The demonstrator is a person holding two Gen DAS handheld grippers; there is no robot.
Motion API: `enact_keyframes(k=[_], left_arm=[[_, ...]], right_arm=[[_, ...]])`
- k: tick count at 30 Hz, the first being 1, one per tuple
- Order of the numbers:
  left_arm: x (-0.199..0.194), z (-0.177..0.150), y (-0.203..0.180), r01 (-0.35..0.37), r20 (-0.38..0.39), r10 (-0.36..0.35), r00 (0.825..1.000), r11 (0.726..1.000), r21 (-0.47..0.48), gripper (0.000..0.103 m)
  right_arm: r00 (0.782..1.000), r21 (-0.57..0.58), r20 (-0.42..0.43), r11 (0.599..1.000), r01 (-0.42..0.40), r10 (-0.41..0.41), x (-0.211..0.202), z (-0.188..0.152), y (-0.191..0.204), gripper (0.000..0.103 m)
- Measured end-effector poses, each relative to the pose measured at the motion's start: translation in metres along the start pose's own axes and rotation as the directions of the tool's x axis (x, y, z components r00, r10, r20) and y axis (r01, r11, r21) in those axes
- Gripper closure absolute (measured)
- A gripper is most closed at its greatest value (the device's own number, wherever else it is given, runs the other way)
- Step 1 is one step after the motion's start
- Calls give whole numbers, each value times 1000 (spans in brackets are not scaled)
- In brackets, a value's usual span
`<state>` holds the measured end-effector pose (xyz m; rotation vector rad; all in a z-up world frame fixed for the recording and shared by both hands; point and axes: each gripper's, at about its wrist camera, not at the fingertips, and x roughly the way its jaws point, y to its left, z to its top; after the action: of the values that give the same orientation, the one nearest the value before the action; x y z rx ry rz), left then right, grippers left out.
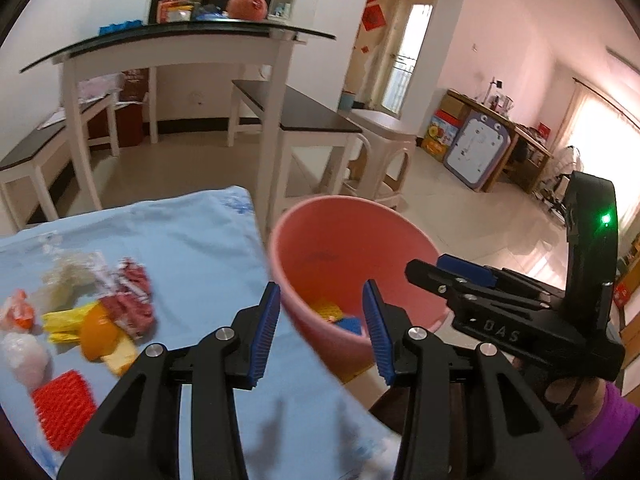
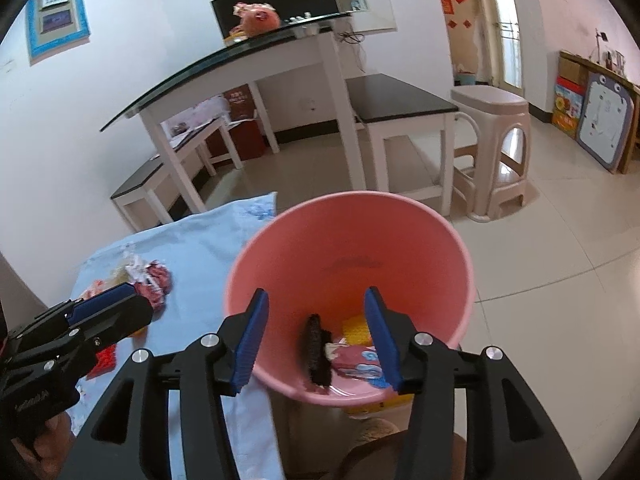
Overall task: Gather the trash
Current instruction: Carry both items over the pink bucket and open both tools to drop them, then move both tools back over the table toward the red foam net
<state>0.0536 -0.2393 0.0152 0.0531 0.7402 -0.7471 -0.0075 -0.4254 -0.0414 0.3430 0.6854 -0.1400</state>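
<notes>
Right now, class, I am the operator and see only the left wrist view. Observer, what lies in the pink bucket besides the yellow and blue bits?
Observer: A dark elongated piece lies at the bottom of the pink bucket.
Operator: Anything beside it?
Observer: A pink packet with blue print, just right of it.
Operator: Is the right hand-held gripper carrying anything?
Observer: No. The right hand-held gripper is open, with nothing between its fingers.
</notes>
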Motion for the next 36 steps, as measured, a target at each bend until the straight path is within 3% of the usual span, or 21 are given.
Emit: enact_keyframes(k=[12, 23, 31, 36], left_arm=[[-64, -36, 58, -155, 41, 158, 987, 986, -67, 60], [-112, -85, 142, -317, 3, 325, 946, 923, -218, 60], [-116, -122, 188, -358, -91, 349, 933, 872, -333, 60], [-109, -124, 193, -331, -103, 315, 944, 877, -348, 60]], right_arm=[[996, -84, -19, 992, -90, 88, 2, -4, 70, 52], [986, -148, -81, 976, -158, 147, 23, -16, 122, 50], [979, -172, -122, 968, -182, 163, 36, -23, 142, 50], [977, -182, -134, 965, -187, 165, 40, -26, 146, 50]])
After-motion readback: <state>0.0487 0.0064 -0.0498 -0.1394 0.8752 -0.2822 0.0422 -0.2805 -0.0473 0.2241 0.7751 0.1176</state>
